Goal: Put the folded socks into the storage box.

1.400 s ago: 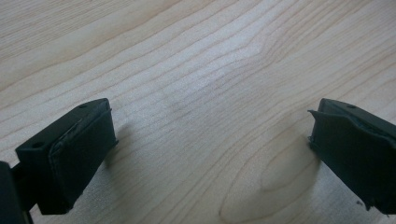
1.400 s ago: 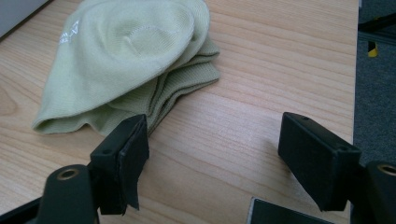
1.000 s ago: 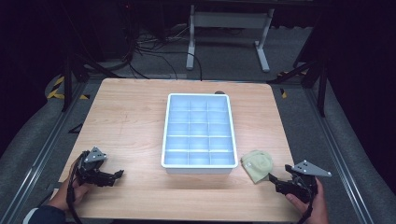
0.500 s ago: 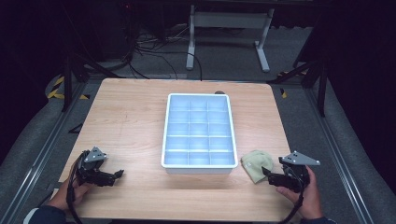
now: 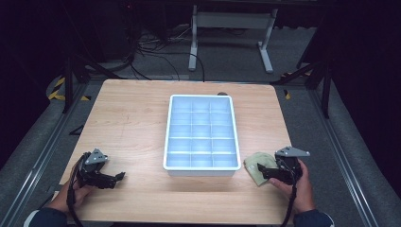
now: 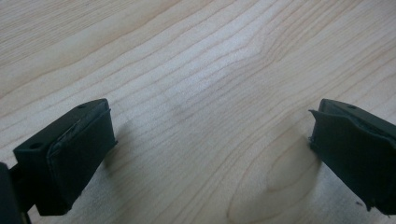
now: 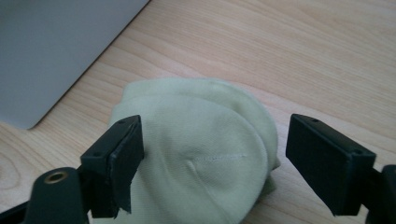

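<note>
Pale green cloth, a rolled sock [image 7: 205, 154] by the look of its stitched seam, lies on the bench [image 5: 132, 123] just beside the near right corner of the white compartment tray [image 5: 201, 135], touching no wall of it that can be made out. The step in hand is judged to be the approach for a grasp: the right hand-held gripper [image 7: 212, 163] has been brought over the sock, and its jaws have just been opening. In the right gripper view the jaws are seen spread wide on either side of the bundle, the left jaw at its edge and the right one apart from it, so the sock is straddled but not yet pinched; this gripper is released.

For the next move, the jaws would need to be lowered a little further around the bundle and then closed on its thickest part, so that the soft roll is gathered rather than only a loose fold. A lift towards one of the tray's compartments would likely follow.

The right hand [image 5: 295, 182] is held low at the bench's near edge, the gripper pointed inward to the sock. The left hand-held gripper [image 5: 111, 178] is rested on bare wood well apart from the tray, jaws unclenched with nothing between them.
</note>
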